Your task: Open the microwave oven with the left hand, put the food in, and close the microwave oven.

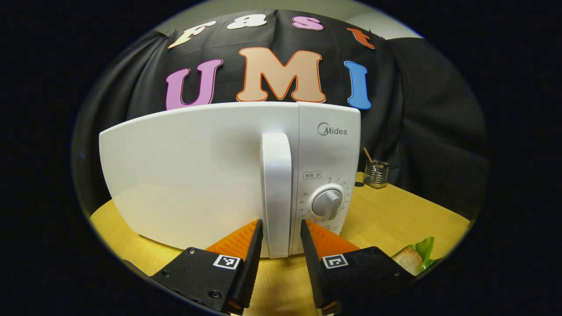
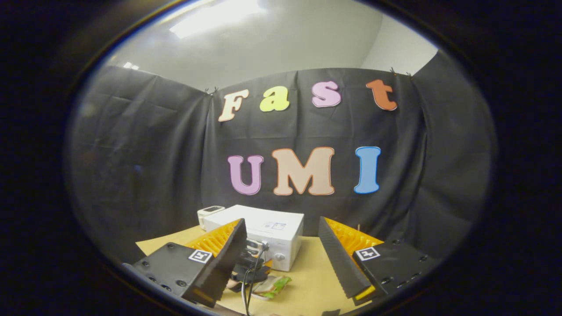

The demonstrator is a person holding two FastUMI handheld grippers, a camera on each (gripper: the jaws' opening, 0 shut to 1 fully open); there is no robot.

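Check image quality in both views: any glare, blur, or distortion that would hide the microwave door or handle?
Left gripper view: microwave sharp and evenly lit, soft sheen on the handle, fisheye bowing its top edge. Right gripper view: ceiling light glare at the top, the microwave small and dimmer, and the food slightly soft behind a cable.

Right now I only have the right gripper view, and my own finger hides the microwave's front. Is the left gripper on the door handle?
Observer: The left gripper straddles the door handle, with its jaws open on either side of it.
Operator: Is the door open at all?
Observer: No, the microwave door sits flush with the control panel.
Operator: Anything beside that panel?
Observer: A wire utensil holder stands on the table, off to the panel's right.
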